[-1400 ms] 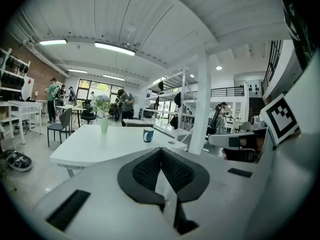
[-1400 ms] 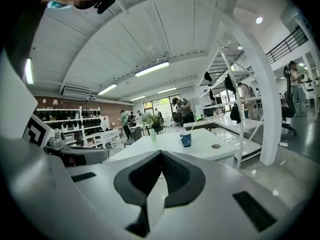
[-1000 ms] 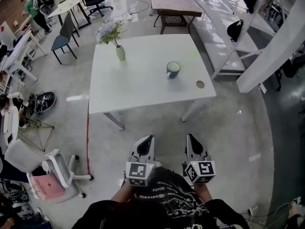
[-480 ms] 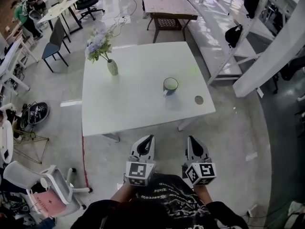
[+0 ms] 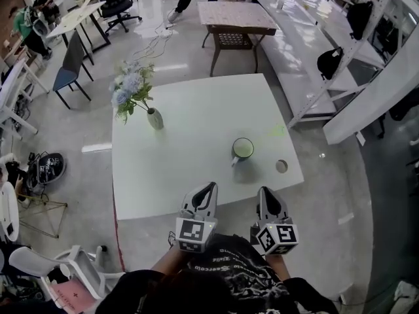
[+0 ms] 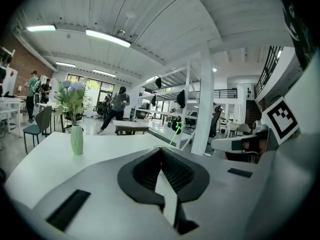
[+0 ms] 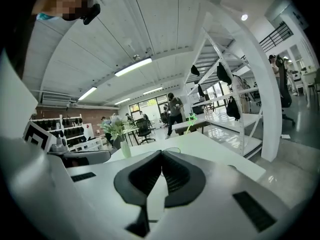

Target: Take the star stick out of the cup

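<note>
A wide bare stretch of the bench (image 5: pixel 177 169) is lying open in front of the left gripper (image 5: pixel 208 187) and the right gripper (image 5: pixel 264 192), right up to the cup (image 5: pixel 243 149). The vase of flowers (image 5: pixel 155 118) is standing on the left, well apart from the cup. A small round thing (image 5: pixel 281 166) is lying near the cup on its right. White shelves (image 5: pixel 294 44) are standing past the bench's right side.

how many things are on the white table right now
3: a vase of flowers at the far left, a cup toward the near right with the star stick in it, and a small round disc by the right edge.
</note>
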{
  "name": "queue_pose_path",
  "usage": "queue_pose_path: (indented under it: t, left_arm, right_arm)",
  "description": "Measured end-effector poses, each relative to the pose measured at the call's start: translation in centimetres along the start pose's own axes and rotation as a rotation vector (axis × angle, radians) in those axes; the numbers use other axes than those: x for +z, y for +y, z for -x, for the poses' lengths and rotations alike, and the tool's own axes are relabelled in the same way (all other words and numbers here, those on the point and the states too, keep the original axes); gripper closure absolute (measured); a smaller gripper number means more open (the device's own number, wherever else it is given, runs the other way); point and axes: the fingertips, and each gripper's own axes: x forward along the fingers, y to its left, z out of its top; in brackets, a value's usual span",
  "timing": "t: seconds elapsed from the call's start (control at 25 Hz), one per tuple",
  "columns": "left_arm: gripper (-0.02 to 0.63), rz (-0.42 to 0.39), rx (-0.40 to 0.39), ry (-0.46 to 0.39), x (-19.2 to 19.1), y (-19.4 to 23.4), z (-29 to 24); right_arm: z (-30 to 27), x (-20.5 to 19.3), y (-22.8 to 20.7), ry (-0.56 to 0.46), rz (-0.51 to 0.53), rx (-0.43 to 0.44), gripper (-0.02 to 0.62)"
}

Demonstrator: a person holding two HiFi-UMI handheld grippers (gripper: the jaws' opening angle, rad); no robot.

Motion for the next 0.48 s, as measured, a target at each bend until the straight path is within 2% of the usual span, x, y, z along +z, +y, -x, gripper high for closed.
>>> queue_pose_path:
  t: [0.28,0.48]
  left_arm:
    - [0.587,-0.025,0.002,0.046,-0.5,1.2,-5.8]
    - [0.588,-0.027,0.038,0.039,0.2,1.9,-6.5]
  right_arm:
    - [-4.4,0.7,-4.2,-0.001,-0.047,-0.022,0.584]
    - [-5.9,1.4,-4.6,0.006,-0.042,0.009,0.584]
